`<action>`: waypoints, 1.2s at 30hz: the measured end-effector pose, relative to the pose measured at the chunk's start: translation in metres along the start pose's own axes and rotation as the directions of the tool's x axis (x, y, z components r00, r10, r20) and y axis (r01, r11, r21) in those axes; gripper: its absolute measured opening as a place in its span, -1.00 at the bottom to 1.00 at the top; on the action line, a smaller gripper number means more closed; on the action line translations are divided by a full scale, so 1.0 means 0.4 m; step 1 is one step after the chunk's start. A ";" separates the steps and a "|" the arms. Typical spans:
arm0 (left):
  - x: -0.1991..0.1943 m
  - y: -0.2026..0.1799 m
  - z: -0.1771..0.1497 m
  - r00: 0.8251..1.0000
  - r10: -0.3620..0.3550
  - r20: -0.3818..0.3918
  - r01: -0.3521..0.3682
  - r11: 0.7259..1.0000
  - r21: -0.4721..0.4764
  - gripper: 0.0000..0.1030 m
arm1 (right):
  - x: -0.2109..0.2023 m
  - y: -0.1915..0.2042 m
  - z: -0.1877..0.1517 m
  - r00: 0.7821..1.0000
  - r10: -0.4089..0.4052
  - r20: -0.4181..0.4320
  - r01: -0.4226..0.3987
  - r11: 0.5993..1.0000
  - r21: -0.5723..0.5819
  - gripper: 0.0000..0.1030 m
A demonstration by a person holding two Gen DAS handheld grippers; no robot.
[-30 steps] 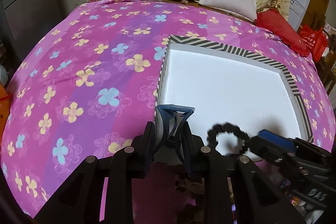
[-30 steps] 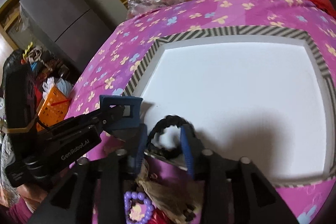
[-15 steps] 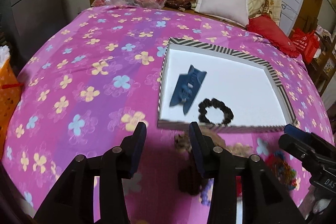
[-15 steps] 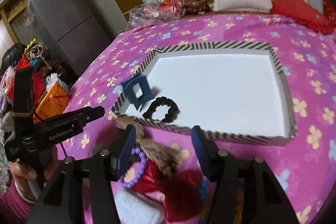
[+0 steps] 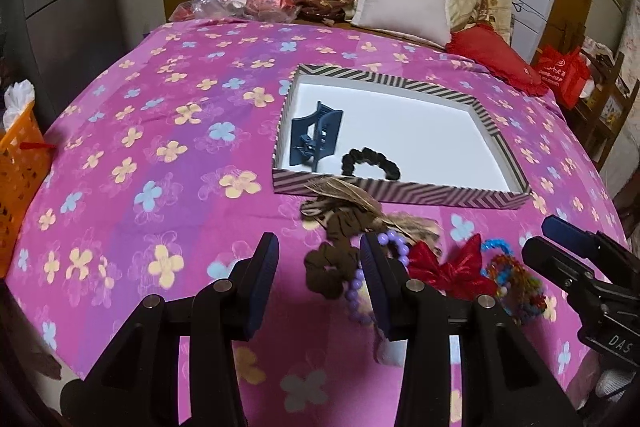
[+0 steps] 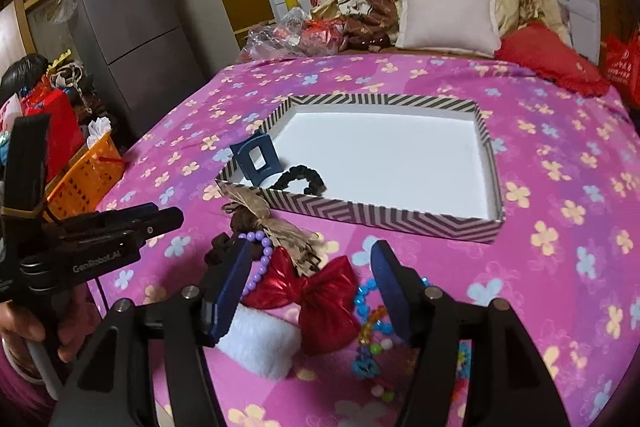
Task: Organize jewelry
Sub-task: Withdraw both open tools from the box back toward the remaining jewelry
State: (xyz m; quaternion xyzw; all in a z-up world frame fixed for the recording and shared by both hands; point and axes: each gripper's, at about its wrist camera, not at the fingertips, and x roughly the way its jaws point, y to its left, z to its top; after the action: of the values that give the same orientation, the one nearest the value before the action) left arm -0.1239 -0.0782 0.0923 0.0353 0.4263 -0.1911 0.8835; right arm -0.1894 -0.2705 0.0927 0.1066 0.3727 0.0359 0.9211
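- Left wrist view: left gripper (image 5: 316, 263) hangs over the pink flowered bedspread (image 5: 160, 131), fingers parted about halfway, nothing between the pads; a brown scrunchie (image 5: 328, 267) lies on the bedspread below the gap.
- Striped box (image 5: 400, 193) at 12 o'clock from that gripper. Inside, near corner: blue claw clip (image 5: 316, 137) tilted against the side wall, black scrunchie (image 5: 370, 163) just beside it at its 3 o'clock.
- Loose pile on the bed, just outside the box's near wall: feathery brown piece (image 5: 352, 201), purple bead bracelet (image 5: 390, 243), red bow (image 5: 452, 267), multicolour bead bracelet (image 5: 516, 287).
- Right wrist view: right gripper (image 6: 308, 279) fingers opening, set wide, pads pressing on nothing; the red bow (image 6: 320, 291) lies on the bedspread under the gap, a white fluffy piece (image 6: 260, 343) at its 7 o'clock.
- Left gripper's body at 9 o'clock in this view, a hand (image 6: 36, 331) round its handle.
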 end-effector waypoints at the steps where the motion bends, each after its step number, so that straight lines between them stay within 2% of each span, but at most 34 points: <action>1: -0.006 -0.005 -0.003 1.000 0.001 0.004 -0.001 1.000 0.004 -0.13 | -0.009 0.003 -0.005 1.000 -0.009 0.004 0.009 1.000 -0.008 0.26; 15: -0.051 -0.047 -0.055 1.000 0.011 0.024 -0.012 0.999 0.045 -0.13 | -0.072 0.024 -0.043 1.000 -0.018 0.021 0.018 0.999 -0.030 0.27; 36: -0.059 -0.060 -0.095 1.000 0.015 0.014 -0.015 0.999 0.052 -0.13 | -0.072 0.020 -0.082 1.000 -0.011 -0.005 0.011 1.000 -0.012 0.29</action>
State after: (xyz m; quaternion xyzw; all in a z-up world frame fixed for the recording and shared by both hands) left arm -0.1741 -0.0847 0.0888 0.0604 0.4148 -0.1958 0.8865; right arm -0.2325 -0.2613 0.0912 0.0990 0.3753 0.0335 0.9210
